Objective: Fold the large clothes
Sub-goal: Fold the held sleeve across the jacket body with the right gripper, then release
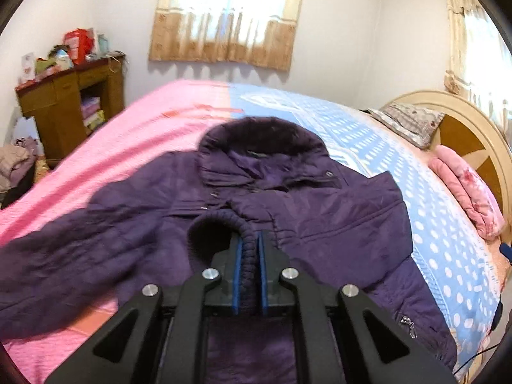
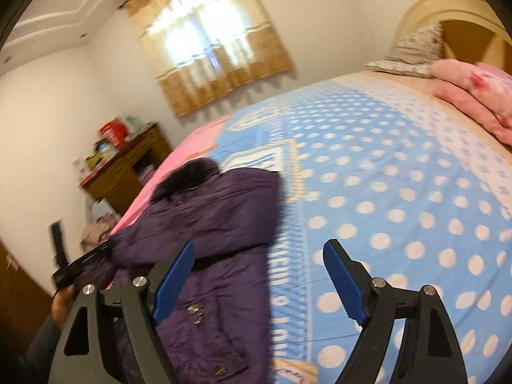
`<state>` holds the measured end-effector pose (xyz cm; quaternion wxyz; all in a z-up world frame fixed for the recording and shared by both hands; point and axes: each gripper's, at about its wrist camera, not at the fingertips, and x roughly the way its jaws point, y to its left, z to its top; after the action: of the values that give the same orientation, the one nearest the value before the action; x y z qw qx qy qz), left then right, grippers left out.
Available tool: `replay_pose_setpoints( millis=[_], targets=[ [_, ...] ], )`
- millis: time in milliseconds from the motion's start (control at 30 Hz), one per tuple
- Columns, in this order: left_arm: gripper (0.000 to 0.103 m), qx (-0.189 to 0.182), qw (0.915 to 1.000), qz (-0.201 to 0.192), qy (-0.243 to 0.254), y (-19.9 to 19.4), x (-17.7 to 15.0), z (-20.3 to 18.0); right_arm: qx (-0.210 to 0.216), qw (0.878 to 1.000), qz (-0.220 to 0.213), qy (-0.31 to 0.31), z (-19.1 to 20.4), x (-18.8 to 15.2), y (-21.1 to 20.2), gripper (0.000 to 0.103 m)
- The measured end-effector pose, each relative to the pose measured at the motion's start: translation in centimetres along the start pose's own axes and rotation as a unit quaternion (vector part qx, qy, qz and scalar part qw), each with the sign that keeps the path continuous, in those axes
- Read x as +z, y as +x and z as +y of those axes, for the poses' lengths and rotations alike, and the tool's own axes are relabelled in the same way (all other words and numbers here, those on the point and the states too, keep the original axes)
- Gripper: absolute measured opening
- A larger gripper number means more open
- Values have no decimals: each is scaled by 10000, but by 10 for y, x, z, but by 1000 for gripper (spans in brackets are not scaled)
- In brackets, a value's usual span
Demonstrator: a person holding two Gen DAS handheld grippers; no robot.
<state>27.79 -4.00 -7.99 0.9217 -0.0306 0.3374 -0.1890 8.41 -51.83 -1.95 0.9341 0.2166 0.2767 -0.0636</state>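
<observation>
A dark purple padded jacket (image 1: 320, 224) lies front up on the bed, its fur collar (image 1: 262, 134) towards the far side. My left gripper (image 1: 249, 240) is shut on the ribbed knit cuff (image 1: 220, 220) of one sleeve and holds it over the jacket's chest. The other sleeve (image 1: 57, 256) stretches out to the left on the pink cover. In the right wrist view the jacket (image 2: 220, 224) lies at the left. My right gripper (image 2: 257, 248) is open and empty above the jacket's right edge and the blue cover.
The bed has a pink (image 1: 134, 134) and blue polka-dot cover (image 2: 384, 192). A folded pink quilt (image 1: 464, 188) and a pillow (image 1: 406, 121) lie by the headboard (image 1: 473, 128). A wooden cabinet (image 1: 70, 102) with clutter stands at the left wall.
</observation>
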Motion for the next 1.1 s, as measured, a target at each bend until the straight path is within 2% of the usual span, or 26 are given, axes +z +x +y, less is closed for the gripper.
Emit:
replay_pose_setpoints(
  millis=[33,100,167,200,267,367,433,533,633,700,833,900,933,1033,1100],
  targets=[
    [9,44,10000,31,62,-2,-1,3,-79,9999,102,-18,-2,0,4,83],
    [10,407,9987,170,252,5,-9,7,-248,9991,278,-191,2,-2,16,83],
    [21,682,9966,307,357,19,-15,7,-464,9969,370,-512,8,-4,32,83],
    [33,828,9951,377,383,25,-17,7,-580,9956,397,-623,10,-4,39,83],
    [76,1114,9925,291,423,27,-15,7,-722,9922,428,-919,23,0,59,83],
    [92,1288,9905,-299,364,12,-5,-1,-731,9872,228,-1401,50,10,88,83],
    [98,1264,9895,-494,498,10,2,-15,-578,9825,-22,-1768,74,18,115,83],
    [99,1317,9849,-550,982,32,8,-46,-306,9760,-133,-2151,101,27,158,83],
    [99,1358,9814,-449,1277,61,8,-63,-357,9643,36,-2623,121,24,209,83],
    [99,1498,9789,-241,1370,82,5,-68,-352,9624,301,-2676,124,17,237,83],
    [100,2024,9708,490,1190,127,-9,-44,-418,9560,827,-2783,121,-6,272,83],
    [101,1891,9750,758,889,134,-14,-31,-398,9568,986,-2706,115,-12,280,85],
    [103,1891,9745,875,835,135,-14,-26,-371,9573,1104,-2647,112,-13,285,85],
    [103,1878,9744,1050,646,139,-16,-19,-411,9549,1266,-2654,111,-16,291,85],
    [103,1932,9734,1026,680,138,-17,-20,-501,9524,1278,-2723,113,-19,292,86]
  ],
)
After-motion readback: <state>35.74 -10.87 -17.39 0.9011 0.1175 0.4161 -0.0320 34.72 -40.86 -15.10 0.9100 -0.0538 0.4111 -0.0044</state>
